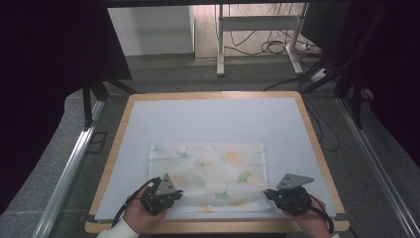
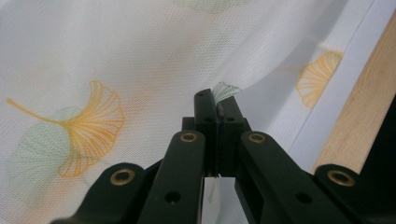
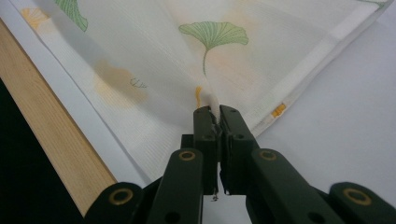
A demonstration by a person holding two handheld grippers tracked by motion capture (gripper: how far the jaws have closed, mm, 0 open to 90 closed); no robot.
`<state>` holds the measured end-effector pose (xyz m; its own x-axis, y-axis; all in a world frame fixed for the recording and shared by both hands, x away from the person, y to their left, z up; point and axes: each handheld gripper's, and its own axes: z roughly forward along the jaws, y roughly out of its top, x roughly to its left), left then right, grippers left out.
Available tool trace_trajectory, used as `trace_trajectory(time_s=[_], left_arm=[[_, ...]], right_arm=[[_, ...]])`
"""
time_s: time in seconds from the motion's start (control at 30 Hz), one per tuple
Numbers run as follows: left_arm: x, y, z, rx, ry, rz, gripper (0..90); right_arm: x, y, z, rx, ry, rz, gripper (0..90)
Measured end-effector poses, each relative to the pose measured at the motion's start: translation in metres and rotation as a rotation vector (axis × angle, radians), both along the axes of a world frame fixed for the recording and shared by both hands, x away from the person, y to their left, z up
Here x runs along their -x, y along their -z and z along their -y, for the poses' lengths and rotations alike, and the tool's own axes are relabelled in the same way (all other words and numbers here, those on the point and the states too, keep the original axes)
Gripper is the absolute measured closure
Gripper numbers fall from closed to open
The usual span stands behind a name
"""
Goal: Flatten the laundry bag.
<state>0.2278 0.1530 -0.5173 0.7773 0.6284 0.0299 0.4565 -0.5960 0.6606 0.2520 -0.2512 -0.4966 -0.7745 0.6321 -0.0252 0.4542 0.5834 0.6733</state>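
A thin white cloth (image 1: pixel 208 176) printed with green and orange ginkgo leaves lies folded on the white table mat (image 1: pixel 213 121), toward the near side. My left gripper (image 1: pixel 171 194) is shut on the cloth's near left part; its jaws (image 2: pixel 217 109) pinch a fold of the fabric (image 2: pixel 116 70), which rises off the mat. My right gripper (image 1: pixel 271 194) is shut on the near right part, with a white tuft of cloth (image 3: pixel 140 60) bunched at its jaw tips (image 3: pixel 215 114). A hand holds each gripper at the table's near edge.
The mat covers a wooden table (image 1: pixel 317 148) with a light wood border. Beyond the far edge are a grey floor, a white desk frame (image 1: pixel 257 29) and loose cables (image 1: pixel 277 47). Metal rails (image 1: pixel 69 168) run along both sides of the table.
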Motion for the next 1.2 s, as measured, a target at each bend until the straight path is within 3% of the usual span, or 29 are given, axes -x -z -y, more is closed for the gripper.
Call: trace_trajectory(time_s=[0.23,0.67,0.87,1.2], left_arm=[[-0.001,-0.013,-0.007,0.04,-0.022,0.037,90.0],[-0.011,-0.031,-0.012,0.055,-0.048,0.08,90.0],[-0.024,-0.039,-0.015,0.052,-0.065,0.097,90.0],[-0.051,-0.059,-0.014,0.067,-0.097,0.142,90.0]], right_arm=[[-0.001,-0.011,0.003,-0.065,-0.008,0.033,85.5],[-0.01,-0.029,-0.002,-0.103,0.0,0.12,85.6],[-0.023,-0.041,-0.007,-0.102,0.002,0.164,85.6],[-0.053,-0.058,-0.012,-0.121,0.035,0.199,85.5]])
